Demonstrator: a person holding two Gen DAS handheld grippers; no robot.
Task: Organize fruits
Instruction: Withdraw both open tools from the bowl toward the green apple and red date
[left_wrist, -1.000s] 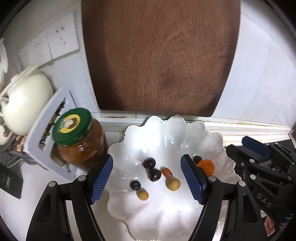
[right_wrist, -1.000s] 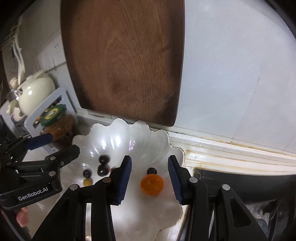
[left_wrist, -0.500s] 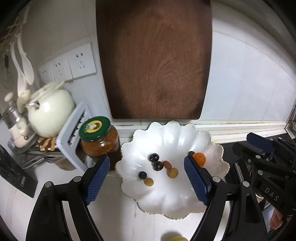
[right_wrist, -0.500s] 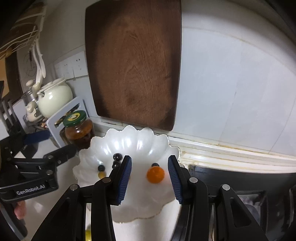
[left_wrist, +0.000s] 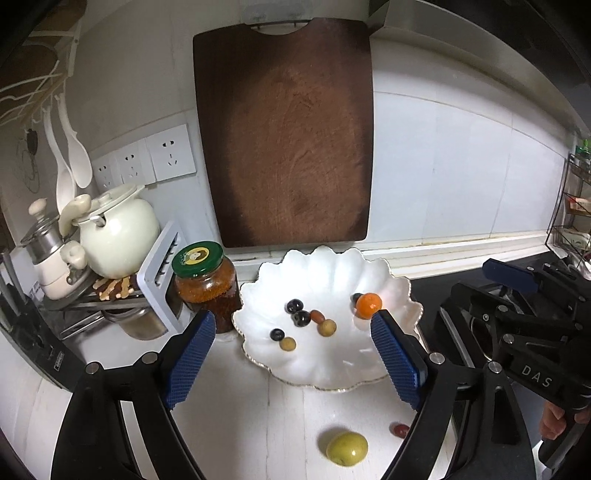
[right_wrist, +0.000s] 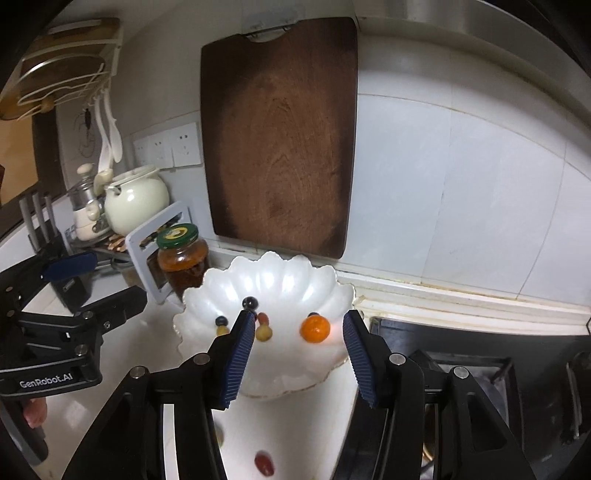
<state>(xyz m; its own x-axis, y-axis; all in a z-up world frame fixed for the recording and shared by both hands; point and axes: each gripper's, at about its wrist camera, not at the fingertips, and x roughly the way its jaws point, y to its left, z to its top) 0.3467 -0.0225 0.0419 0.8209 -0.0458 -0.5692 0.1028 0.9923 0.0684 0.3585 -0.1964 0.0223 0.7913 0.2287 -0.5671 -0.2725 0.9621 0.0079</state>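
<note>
The left gripper (left_wrist: 291, 354) stands wide open and holds nothing; its jaws have just been opening, with only bare counter and the near rim of the white dish (left_wrist: 325, 269) between them. Left of its left pad stands a glass jar (left_wrist: 205, 284), close to the dish edge, so a sideways swing there risks a knock. Ahead in the dish lie small dark berries (left_wrist: 294, 305), tan ones and an orange (left_wrist: 367, 305).

Below the pads, near the camera, a green fruit (left_wrist: 346, 448) and a small red one (left_wrist: 399, 429) lie loose on the counter (left_wrist: 236, 424). Both look light, round and prone to roll; I judge a gentle pinch across the widest part best, as the skins may bruise.

The right gripper (right_wrist: 299, 354) is partly open and empty, its jaws having just opened further. The dish looks thin and breakable, and the stove edge (right_wrist: 461, 350) bounds the room rightward.
</note>
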